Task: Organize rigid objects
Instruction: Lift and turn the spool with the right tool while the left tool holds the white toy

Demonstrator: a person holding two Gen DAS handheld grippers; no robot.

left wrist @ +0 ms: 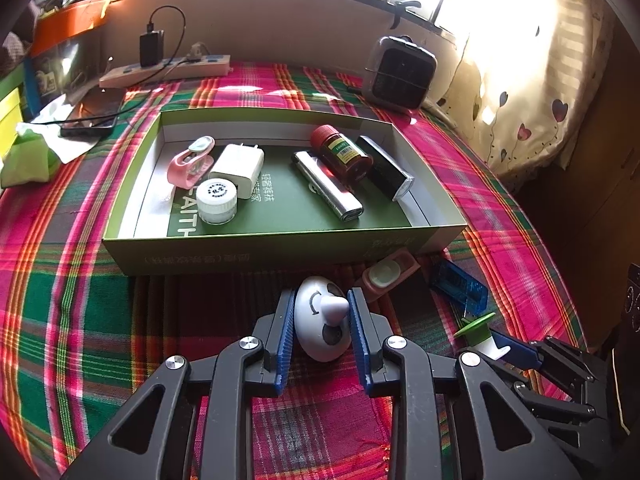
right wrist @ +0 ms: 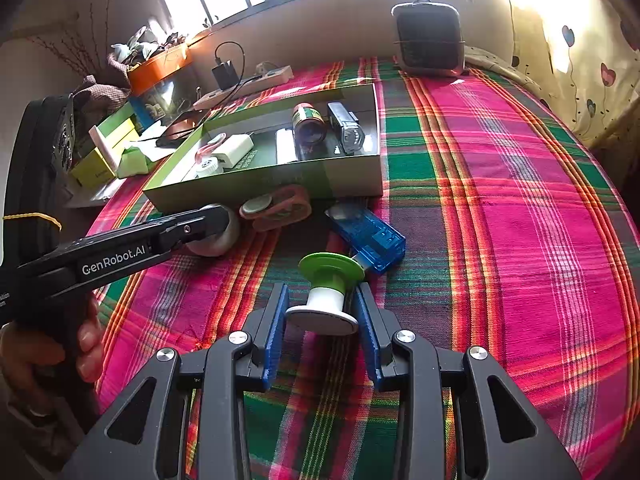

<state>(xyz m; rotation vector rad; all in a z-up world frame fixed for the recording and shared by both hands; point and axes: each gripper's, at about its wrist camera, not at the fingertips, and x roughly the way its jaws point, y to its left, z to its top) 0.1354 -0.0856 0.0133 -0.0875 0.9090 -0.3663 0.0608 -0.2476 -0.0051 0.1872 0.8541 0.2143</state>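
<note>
White egg-shaped gadget (left wrist: pixel 320 322) lies on the plaid cloth (left wrist: pixel 72 312) before the green box (left wrist: pixel 280 248), the left gripper (left wrist: pixel 321 334) apparently clamped on it. The right gripper (right wrist: pixel 322 322) straddles a green-and-white spool (right wrist: pixel 326 292), contact unclear.

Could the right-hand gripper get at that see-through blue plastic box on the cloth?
Probably not right away: the right gripper has a green and white spool between its fingers, and the translucent blue plastic box lies just beyond it. Nothing else blocks the way.
</note>
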